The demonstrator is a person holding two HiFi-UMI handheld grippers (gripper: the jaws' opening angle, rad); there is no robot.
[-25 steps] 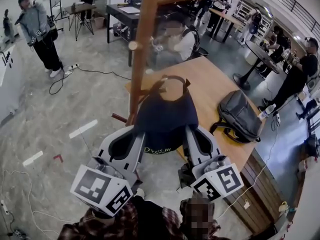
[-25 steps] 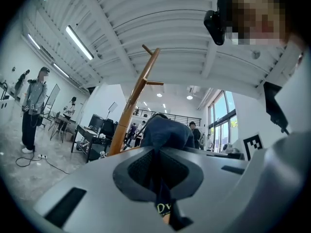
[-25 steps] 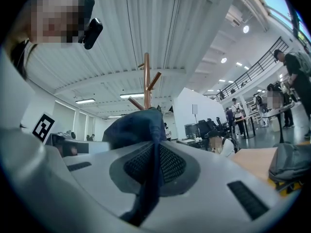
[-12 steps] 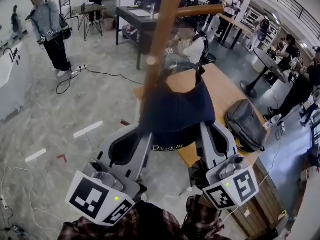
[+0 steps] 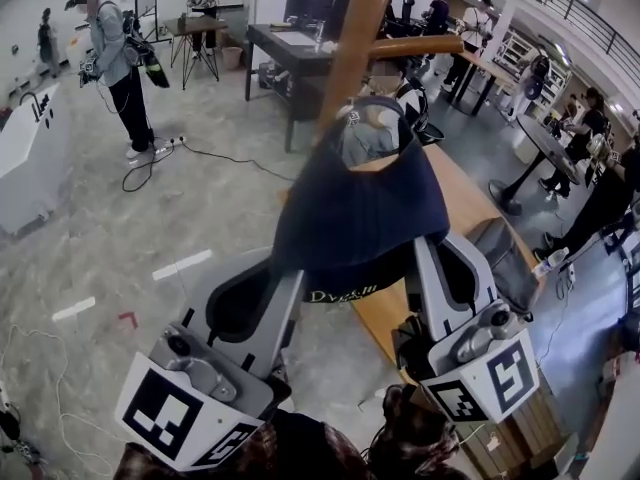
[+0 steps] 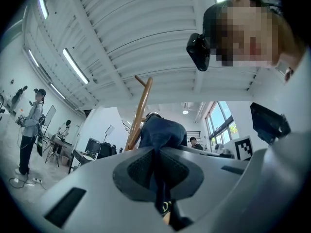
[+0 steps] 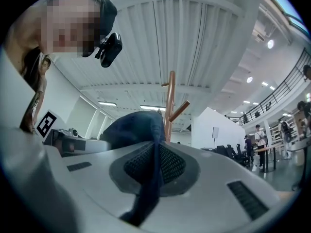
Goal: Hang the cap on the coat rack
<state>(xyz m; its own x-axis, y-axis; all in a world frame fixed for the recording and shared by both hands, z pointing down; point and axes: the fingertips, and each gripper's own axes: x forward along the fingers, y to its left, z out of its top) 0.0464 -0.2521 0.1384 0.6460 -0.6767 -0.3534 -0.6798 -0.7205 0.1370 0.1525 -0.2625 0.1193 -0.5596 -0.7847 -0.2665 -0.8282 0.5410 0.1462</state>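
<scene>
The left gripper (image 5: 288, 276) and the right gripper (image 5: 427, 253) each have their jaws pressed tight on the dark blue cap (image 5: 355, 213), one on either side, with the cloth pinched between them. The cap is held in the air just beside the pole of the wooden coat rack (image 5: 352, 43). Its back strap sits below a side peg (image 5: 425, 45), over the table's (image 5: 378, 313) near edge.

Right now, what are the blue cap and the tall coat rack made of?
The cap looks like soft dark blue cloth with a matte finish: it sags and creases. The coat rack looks like smooth light-brown wood with a slight sheen, judging by its warm colour; the grain is too blurred to confirm.
</scene>
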